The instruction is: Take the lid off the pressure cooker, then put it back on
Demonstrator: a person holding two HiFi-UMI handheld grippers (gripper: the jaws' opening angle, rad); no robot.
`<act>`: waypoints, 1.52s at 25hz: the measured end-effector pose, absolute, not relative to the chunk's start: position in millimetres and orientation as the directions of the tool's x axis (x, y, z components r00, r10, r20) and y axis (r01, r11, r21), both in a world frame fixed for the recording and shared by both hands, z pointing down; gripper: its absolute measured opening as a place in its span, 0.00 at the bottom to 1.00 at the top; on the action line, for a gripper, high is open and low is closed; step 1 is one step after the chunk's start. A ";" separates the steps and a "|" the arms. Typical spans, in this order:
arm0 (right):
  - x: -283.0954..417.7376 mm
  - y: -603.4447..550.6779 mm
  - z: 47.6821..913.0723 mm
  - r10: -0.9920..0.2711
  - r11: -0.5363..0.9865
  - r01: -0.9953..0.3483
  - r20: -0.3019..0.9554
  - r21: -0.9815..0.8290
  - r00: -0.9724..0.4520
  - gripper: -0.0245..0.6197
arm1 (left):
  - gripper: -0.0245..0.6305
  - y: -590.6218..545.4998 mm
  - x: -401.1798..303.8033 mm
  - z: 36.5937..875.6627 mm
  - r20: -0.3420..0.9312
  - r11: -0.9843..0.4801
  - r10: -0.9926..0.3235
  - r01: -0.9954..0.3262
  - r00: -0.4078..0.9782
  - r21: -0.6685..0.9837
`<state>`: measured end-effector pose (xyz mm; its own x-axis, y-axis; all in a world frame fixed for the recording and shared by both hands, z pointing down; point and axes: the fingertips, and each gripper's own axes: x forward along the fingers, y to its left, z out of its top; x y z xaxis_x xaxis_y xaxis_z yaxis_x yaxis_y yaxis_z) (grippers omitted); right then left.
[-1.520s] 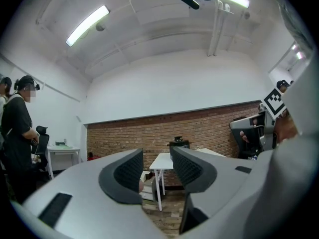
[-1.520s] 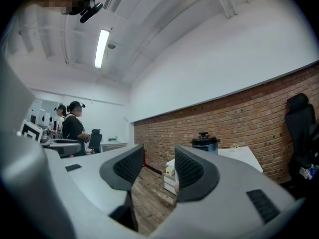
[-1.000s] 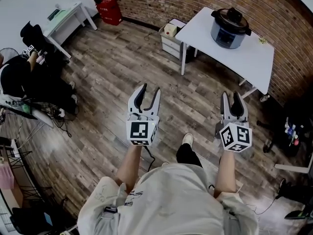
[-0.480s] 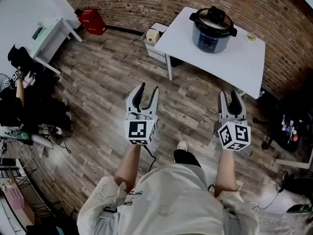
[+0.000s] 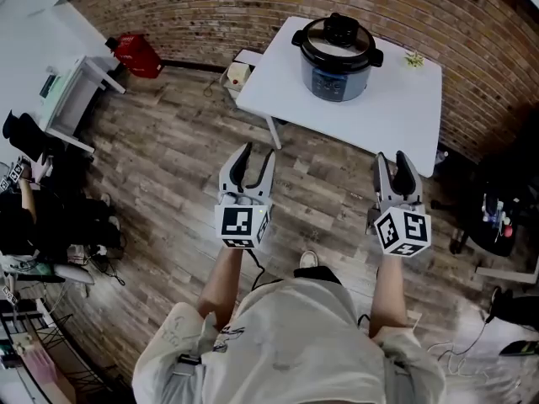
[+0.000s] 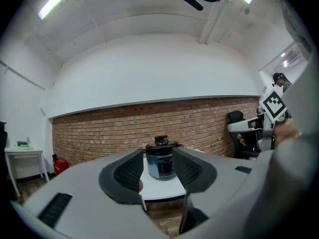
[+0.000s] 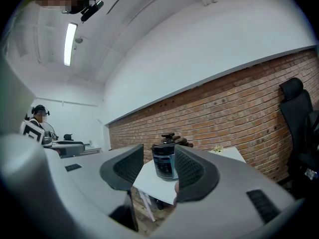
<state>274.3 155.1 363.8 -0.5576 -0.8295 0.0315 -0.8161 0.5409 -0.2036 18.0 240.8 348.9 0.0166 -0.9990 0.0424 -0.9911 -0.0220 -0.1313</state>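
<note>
Two grippers, both empty. Your left gripper point(image 5: 252, 155) holds its jaws wide apart over the wood floor point(image 5: 168, 158). Ahead, between the two, the pressure cooker point(image 5: 337, 57) stands on the white table point(image 5: 396, 116) by the brick wall point(image 5: 253, 7), lid point(image 5: 338, 34) on. Your right gripper point(image 5: 392, 160) is also open, less widely, aimed toward the cooker.

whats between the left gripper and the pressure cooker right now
In the head view, only bare wood floor and the near part of the white table lie between the left gripper and the pressure cooker.
</note>
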 end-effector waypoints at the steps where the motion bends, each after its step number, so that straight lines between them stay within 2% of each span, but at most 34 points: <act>1: 277.2 149.9 363.9 -0.832 0.538 -0.819 0.030 -0.201 -0.554 0.36 | 0.34 232.8 20.6 348.3 0.038 -0.025 -0.999 -0.991 0.021 -0.128; 14: 277.6 96.1 370.1 -0.871 0.478 -0.862 0.033 -0.168 -0.490 0.36 | 0.34 151.7 13.5 359.6 0.012 -0.092 -0.996 -0.993 0.091 -0.079; 30: 168.4 -27.9 332.8 -0.925 0.376 -0.917 0.003 -0.133 -0.380 0.36 | 0.34 -5.0 -92.8 340.3 0.009 -0.252 -0.968 -0.964 0.252 -0.083; 38: 141.8 -61.4 323.2 -0.951 0.307 -0.946 -0.011 -0.104 -0.308 0.36 | 0.34 -63.9 -122.8 338.7 -0.003 -0.334 -0.942 -0.940 0.335 -0.067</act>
<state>141.8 -61.4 323.2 -0.3076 -0.9514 -0.0114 -0.9460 0.3071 -0.1039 -122.8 -63.9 338.7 0.3351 -0.9422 -0.0032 -0.9402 -0.3341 -0.0667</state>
